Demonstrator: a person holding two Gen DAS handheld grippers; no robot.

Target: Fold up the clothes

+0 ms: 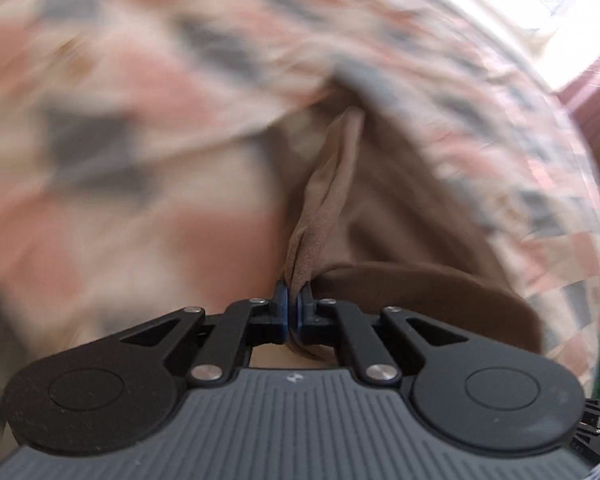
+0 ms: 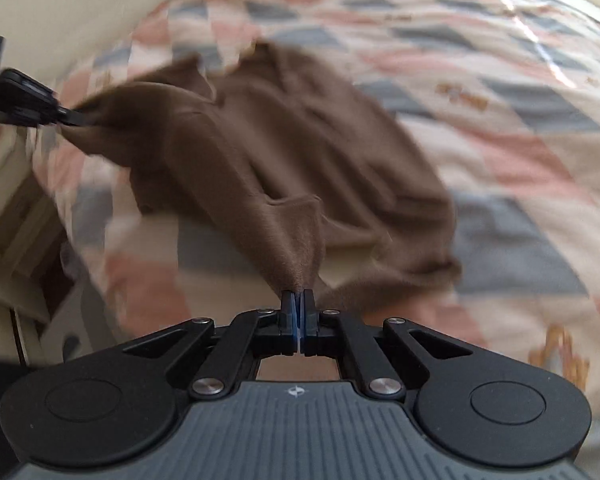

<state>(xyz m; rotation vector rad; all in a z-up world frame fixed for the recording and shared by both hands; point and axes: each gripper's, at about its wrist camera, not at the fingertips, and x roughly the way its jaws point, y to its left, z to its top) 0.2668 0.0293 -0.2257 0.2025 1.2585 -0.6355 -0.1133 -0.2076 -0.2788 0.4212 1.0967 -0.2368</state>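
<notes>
Left wrist view, gripper: the left gripper [image 1: 293, 300] is clenched on a pinch of the brown garment [image 1: 340, 200], the blue pads pressed together with cloth between them.
Left wrist view, garment: it rises straight ahead of the fingertips as a narrow ridge, with a darker fold bulging just to the right of the jaws.
Left wrist view, surroundings: the patchwork quilt [image 1: 100, 140] fills the rest of the frame, heavily blurred.

Right wrist view, gripper: the right gripper [image 2: 298, 304] is clamped on another edge of the brown garment [image 2: 300, 140], which fans out ahead from the fingertips.
Right wrist view, other tool: the left gripper [image 2: 70, 118] shows far to the left and ahead, gripping a corner drawn out to a point.
Right wrist view, garment: most of it lies rumpled on the patchwork quilt [image 2: 500, 120] ahead, with the two held parts lifted.

Progress: the garment is bunched and uneven, with no flat, squared folds to be seen; in my judgement the folding is not complete.
Remaining: it appears the cloth needs laying flat and folding over; which fold this is cannot be told.
</notes>
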